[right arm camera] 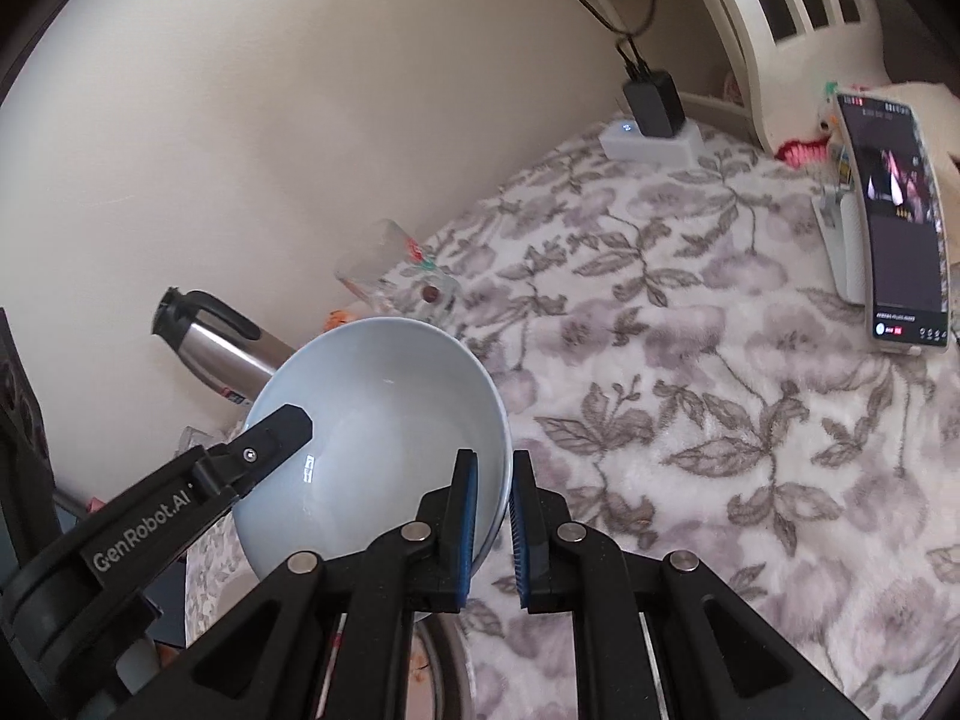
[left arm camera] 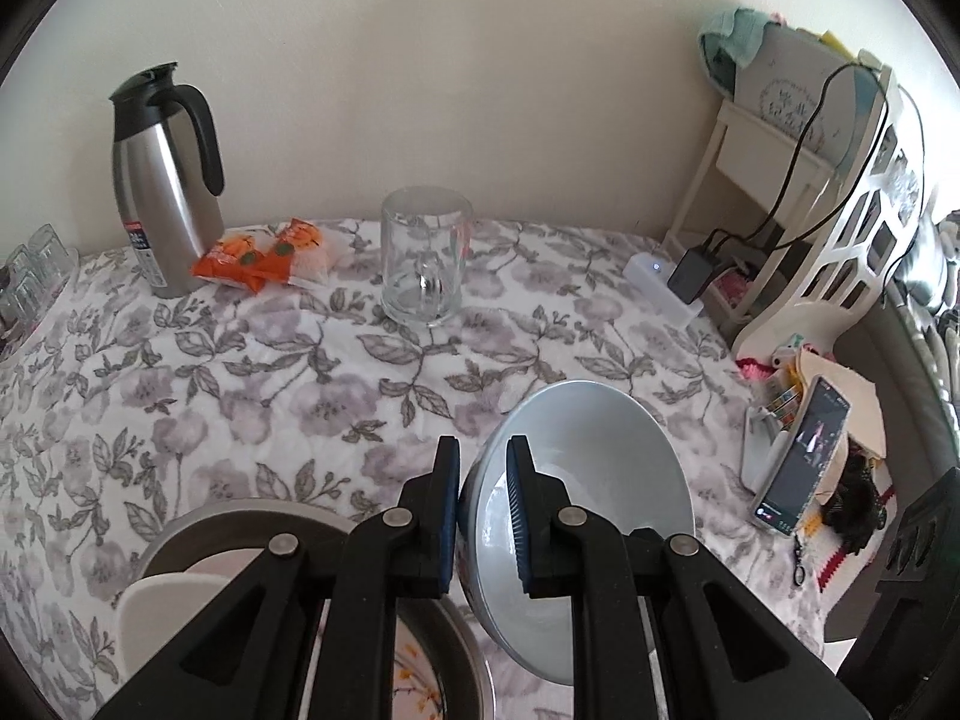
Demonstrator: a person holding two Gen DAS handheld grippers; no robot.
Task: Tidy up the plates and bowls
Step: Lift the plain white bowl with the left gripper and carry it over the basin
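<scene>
A pale blue bowl [left arm camera: 594, 480] hangs tilted above the floral tablecloth, held at two places on its rim. My left gripper [left arm camera: 483, 510] is shut on the rim, one pad inside the bowl and one outside. In the right wrist view the same bowl [right arm camera: 384, 420] shows its hollow, and my right gripper [right arm camera: 493, 516] is shut on its near edge. A finger of the left gripper [right arm camera: 282, 426] reaches in over the opposite edge. Below the left gripper lies a dark-rimmed plate [left arm camera: 240, 510] with a white dish [left arm camera: 162, 606] on it, both partly hidden.
On the tablecloth [left arm camera: 240, 372] stand a steel thermos jug [left arm camera: 162, 180], an orange snack packet [left arm camera: 264, 255] and a glass mug [left arm camera: 423, 258]. Small glasses [left arm camera: 30, 276] sit far left. A power strip [left arm camera: 660, 282], a propped phone [left arm camera: 804, 456] and a white shelf [left arm camera: 840, 240] crowd the right side.
</scene>
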